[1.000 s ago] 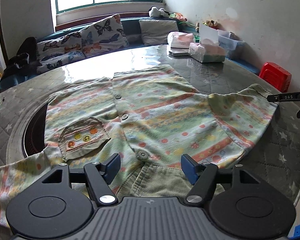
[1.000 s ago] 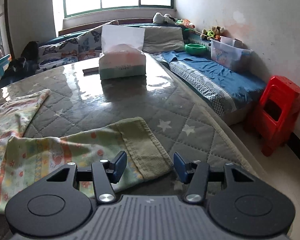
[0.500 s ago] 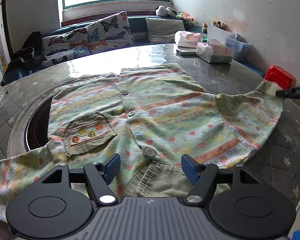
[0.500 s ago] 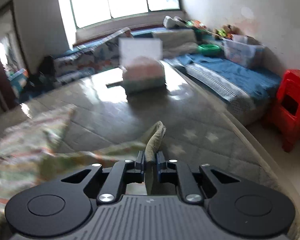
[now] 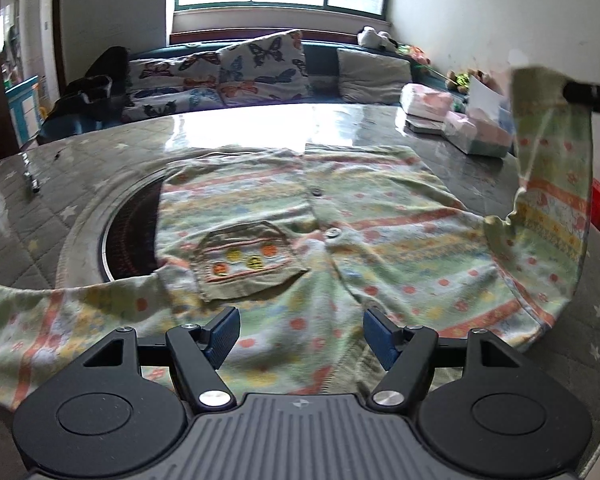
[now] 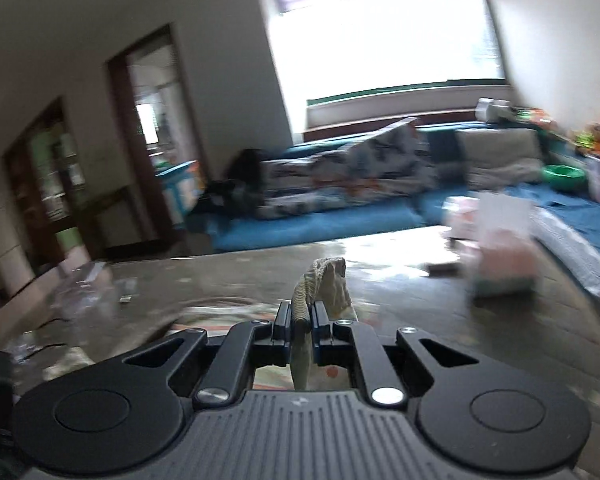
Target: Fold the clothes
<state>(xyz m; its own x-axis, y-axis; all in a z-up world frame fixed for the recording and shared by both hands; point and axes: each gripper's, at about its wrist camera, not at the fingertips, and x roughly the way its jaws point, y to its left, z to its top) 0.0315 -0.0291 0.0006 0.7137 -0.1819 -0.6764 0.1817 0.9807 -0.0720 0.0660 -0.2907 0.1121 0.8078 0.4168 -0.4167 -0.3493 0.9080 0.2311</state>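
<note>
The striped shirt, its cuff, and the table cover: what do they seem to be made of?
The striped shirt looks like soft woven or brushed cotton, matte; it drapes and wrinkles loosely. Its cuff, pinched in the right hand-held gripper, shows a ribbed edge, probably knit or corduroy. The table cover appears to be quilted grey fabric with stars under a clear glossy sheet, given the window glare.

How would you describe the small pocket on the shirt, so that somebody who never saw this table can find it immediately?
A striped pastel shirt lies spread, front up, on the big round quilted table. Find its line of buttons down the middle; the pocket sits just left of it in the left wrist view, ahead of the open left gripper. It is the only dull olive patch there, with yellow and orange round motifs in a row.
</note>
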